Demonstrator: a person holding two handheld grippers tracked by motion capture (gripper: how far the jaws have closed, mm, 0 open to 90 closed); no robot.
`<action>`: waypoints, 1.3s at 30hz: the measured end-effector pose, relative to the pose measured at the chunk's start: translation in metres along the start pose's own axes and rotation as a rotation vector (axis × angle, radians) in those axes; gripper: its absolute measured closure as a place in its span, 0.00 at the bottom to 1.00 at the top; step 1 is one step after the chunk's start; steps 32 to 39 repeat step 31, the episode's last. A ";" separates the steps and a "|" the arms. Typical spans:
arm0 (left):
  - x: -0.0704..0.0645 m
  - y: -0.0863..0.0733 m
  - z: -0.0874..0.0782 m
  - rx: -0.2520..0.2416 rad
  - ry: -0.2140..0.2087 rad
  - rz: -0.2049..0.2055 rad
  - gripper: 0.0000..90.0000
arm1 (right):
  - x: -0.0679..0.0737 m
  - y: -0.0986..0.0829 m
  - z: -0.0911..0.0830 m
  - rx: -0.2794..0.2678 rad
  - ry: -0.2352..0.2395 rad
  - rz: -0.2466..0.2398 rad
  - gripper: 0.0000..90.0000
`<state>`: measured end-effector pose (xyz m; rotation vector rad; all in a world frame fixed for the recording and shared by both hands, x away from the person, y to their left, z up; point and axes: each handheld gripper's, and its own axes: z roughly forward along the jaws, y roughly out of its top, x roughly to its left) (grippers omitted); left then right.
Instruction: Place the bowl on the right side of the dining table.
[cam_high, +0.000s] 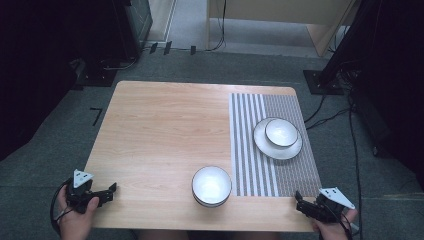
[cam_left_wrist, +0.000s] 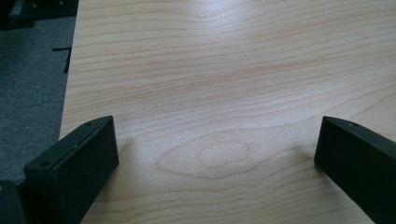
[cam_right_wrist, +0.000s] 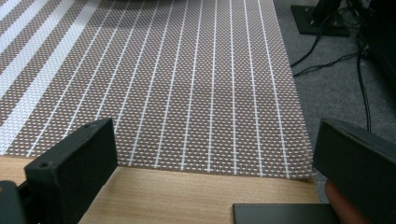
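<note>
We note left tongs (cam_high: 111, 190) released at the counter (cam_high: 165, 130) near-left corner. White bowl (cam_high: 211, 185) sits near the front edge, between both; right tongs (cam_high: 299, 199), also released, lie about equally far.

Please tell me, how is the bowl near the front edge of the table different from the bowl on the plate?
The front bowl stands on bare wood, while the far bowl sits on a plate on the striped mat. The front bowl looks larger; the far bowl looks smaller. The front bowl lies nearer both grippers. Both are white, round, upright and seemingly empty.
</note>
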<state>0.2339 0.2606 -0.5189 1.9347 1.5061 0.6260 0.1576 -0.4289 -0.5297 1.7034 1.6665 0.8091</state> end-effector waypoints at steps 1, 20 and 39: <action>0.000 0.000 0.000 0.000 0.000 0.000 0.00 | 0.001 0.000 0.000 -0.003 -0.002 -0.008 0.00; 0.000 0.001 0.001 0.001 0.001 -0.001 0.00 | 0.003 -0.002 0.002 0.022 0.029 -0.027 0.00; 0.000 0.001 0.001 0.001 0.001 -0.001 0.00 | 0.001 -0.002 0.003 0.030 0.048 -0.023 0.00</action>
